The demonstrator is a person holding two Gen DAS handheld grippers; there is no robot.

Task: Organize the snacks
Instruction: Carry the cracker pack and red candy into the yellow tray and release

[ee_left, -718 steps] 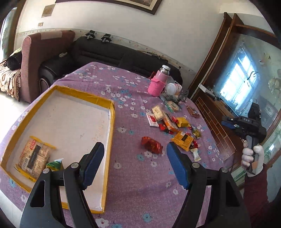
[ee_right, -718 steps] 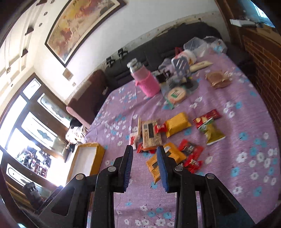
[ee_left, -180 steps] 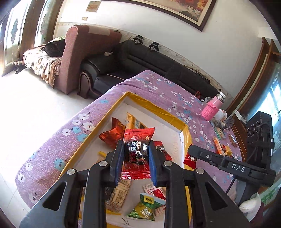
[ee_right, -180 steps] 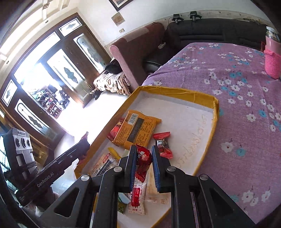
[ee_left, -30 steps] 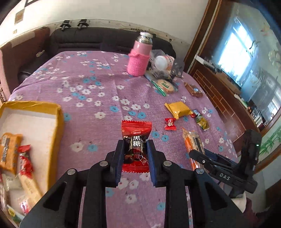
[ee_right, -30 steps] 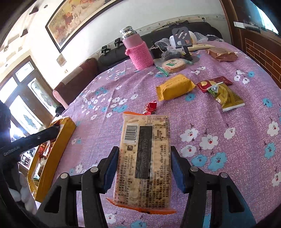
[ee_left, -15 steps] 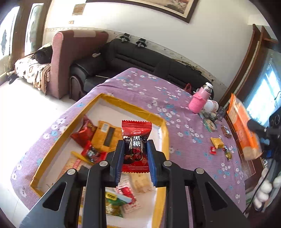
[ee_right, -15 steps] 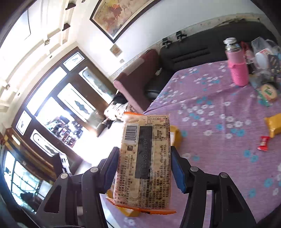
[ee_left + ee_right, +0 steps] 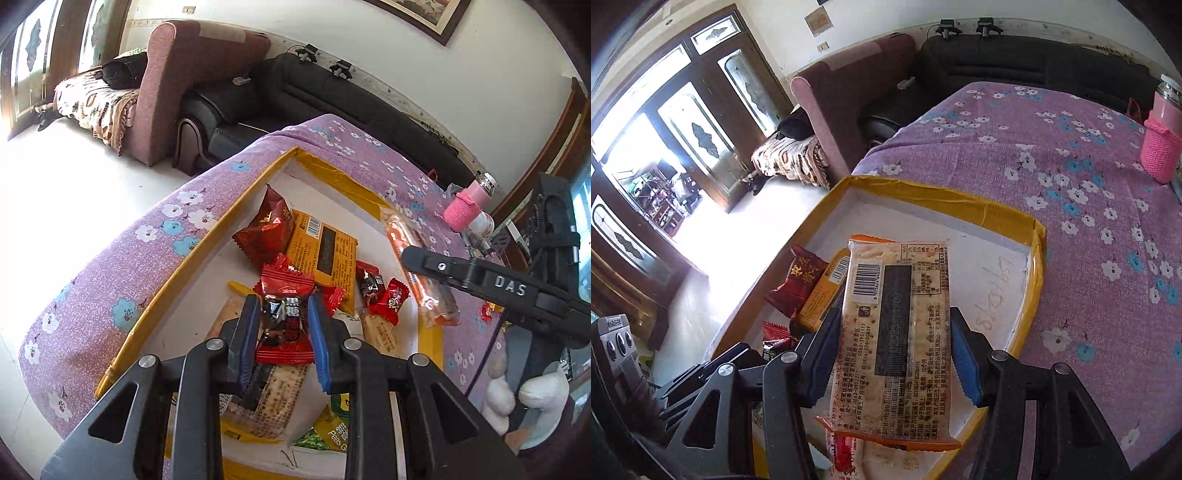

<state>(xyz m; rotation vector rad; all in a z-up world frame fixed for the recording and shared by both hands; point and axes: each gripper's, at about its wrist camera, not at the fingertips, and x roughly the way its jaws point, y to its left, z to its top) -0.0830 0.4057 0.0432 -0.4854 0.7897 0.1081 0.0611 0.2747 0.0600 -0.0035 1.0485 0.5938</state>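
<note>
My left gripper [image 9: 282, 325] is shut on a red candy packet [image 9: 284, 314] and holds it low over the yellow-rimmed cardboard tray [image 9: 192, 258], which holds several snack packets. My right gripper [image 9: 895, 350] is shut on a long cracker packet [image 9: 897, 332] with a barcode and holds it above the tray [image 9: 960, 199]. The right gripper also shows in the left wrist view [image 9: 417, 258], with the cracker packet [image 9: 417, 273] over the tray's right rim. A dark red bag [image 9: 266, 229] and an orange packet [image 9: 325, 251] lie in the tray.
The tray sits on a purple flowered tablecloth [image 9: 1089, 177]. A pink-sleeved bottle [image 9: 1161, 144] stands at the far right, also in the left wrist view [image 9: 467, 206]. Sofas [image 9: 295, 92] stand beyond the table. The table edge [image 9: 110, 258] drops off left of the tray.
Both grippers have come down closer over the tray, each still holding its packet. The right gripper with the cracker packet has moved in from the table's right side to above the tray.
</note>
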